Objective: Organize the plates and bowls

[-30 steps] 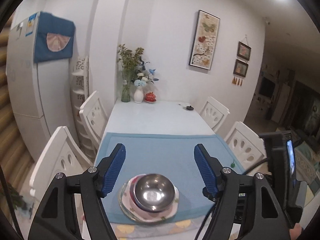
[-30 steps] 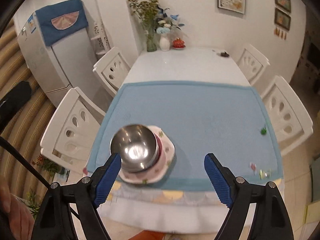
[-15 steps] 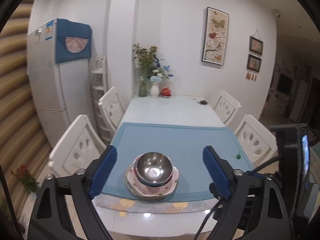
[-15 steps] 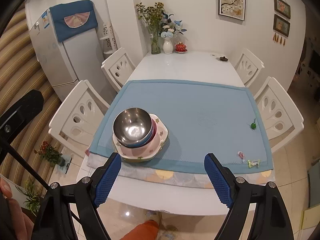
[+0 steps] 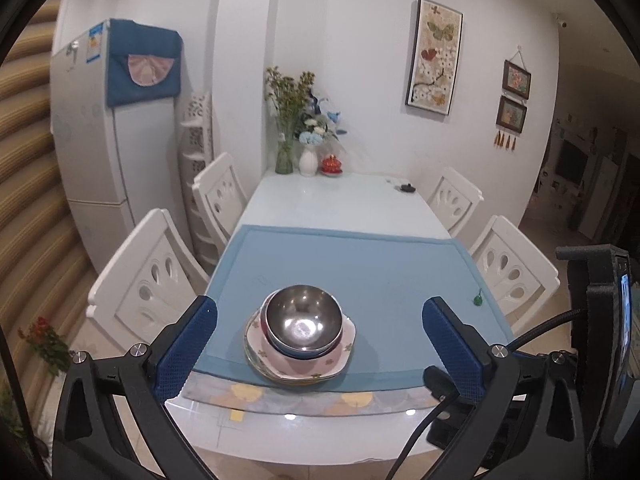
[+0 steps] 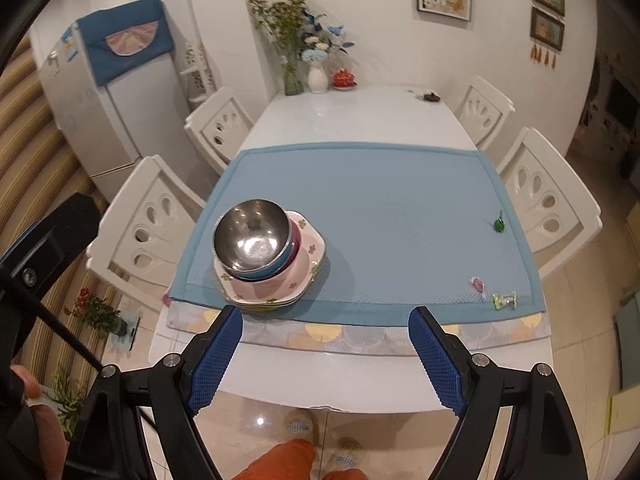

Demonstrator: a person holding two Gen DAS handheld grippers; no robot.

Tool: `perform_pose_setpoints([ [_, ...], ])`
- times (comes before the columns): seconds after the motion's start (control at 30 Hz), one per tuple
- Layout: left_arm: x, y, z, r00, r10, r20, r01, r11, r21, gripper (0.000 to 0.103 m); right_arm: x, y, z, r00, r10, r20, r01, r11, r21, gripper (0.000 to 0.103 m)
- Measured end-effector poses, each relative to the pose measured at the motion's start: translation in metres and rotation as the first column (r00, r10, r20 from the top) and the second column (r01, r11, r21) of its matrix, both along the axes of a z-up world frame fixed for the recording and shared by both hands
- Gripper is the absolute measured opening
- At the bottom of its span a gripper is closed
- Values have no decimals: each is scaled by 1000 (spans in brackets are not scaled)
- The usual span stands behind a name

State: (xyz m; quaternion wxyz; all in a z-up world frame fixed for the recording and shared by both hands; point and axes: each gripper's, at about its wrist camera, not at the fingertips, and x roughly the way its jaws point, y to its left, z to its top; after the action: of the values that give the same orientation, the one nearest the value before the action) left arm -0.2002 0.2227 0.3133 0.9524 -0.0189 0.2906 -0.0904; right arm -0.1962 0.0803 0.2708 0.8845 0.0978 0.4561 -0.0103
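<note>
Steel bowl in blue bowl, prob. atop plates.

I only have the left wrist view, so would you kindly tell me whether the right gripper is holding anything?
Observer: No. The right gripper is open, with nothing between its fingers.
Operator: Thank you. Is anything lying at the near right corner of the blue mat? That corner is hidden from me.
Observer: Yes, two small wrapped sweets lie there: a pink sweet and a green sweet beside it.
</note>
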Motion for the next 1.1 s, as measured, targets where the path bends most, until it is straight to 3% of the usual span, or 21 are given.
perform_pose_setpoints([
  [0.23,22,22,-8,1000,-3,-27,4,1000,12,103,22,14,-4,999,-43,-29,43,999,1,83],
  [0.53,44,51,-14,999,-17,-43,17,1000,0,103,44,51,-11,998,-21,-64,20,1000,-22,83],
  [1.1,68,75,-23,997,-44,-65,44,999,-2,103,68,75,-23,994,-31,-107,28,999,-29,83],
])
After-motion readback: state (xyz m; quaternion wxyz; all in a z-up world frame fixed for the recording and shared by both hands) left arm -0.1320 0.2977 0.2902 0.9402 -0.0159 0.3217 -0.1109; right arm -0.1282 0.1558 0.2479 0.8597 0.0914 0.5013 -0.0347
